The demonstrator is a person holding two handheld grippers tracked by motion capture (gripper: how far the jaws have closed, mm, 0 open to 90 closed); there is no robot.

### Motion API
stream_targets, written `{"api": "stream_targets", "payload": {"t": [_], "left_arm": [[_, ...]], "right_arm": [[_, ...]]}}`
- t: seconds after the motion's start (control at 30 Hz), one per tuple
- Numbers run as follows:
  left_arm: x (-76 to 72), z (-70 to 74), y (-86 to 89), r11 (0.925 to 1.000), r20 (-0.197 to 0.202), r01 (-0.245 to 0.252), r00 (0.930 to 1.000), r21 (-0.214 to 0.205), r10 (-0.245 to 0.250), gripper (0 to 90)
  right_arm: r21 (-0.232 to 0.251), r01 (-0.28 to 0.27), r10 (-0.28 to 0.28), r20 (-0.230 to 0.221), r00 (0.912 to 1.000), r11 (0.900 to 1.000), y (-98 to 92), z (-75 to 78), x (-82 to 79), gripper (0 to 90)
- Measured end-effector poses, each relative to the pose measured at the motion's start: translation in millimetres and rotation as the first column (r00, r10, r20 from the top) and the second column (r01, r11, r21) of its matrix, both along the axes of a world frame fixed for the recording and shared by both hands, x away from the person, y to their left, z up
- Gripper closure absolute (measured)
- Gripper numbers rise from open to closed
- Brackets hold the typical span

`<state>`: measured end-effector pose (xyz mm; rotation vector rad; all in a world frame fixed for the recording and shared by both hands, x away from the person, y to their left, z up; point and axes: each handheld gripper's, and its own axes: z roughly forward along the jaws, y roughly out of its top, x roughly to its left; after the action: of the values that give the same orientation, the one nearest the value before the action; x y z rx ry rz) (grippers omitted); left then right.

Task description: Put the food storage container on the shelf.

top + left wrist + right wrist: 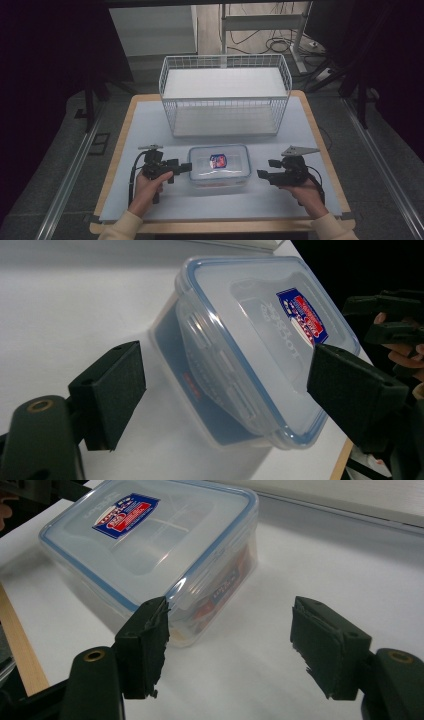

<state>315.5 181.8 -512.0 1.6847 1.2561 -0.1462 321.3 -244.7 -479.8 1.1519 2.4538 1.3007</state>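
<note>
A clear plastic box [219, 165] with a blue-rimmed lid and a red and blue label lies on the white table cover [145, 125]. My left gripper [185, 167] is at the box's left end, jaws open. In the left gripper view the box [250, 340] sits between and just beyond the open left gripper [227, 390]. My right gripper [266, 169] is a short way off the box's right end, also open. In the right gripper view one corner of the box [150, 540] is by the inner pad [145, 640] of the open right gripper [230, 647].
A white wire basket [225, 101] stands behind the box at the back of the table. The wooden table edge [112, 165] frames the white cover. Cables and metal stand legs [300, 45] lie on the floor beyond the table.
</note>
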Motion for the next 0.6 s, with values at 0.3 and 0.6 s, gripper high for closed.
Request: {"api": "stream_targets", "payload": {"t": [0.3,0.6], "left_arm": [[9.5,-10.0,-9.6,0.9976,-0.061,0.038,0.9973,-0.057,-0.042,15.9],[13.5,-15.0,-19.5,0.9948,-0.082,0.074,0.9935,-0.071,-0.080,20.4]], "right_arm": [[-0.005,0.010,-0.010,0.001,0.9999,0.9999,-0.2,-0.2,0.1,31.3],[-0.007,0.014,-0.014,-0.001,0.9999,0.9999,0.1,-0.5,0.4,31.3]]}}
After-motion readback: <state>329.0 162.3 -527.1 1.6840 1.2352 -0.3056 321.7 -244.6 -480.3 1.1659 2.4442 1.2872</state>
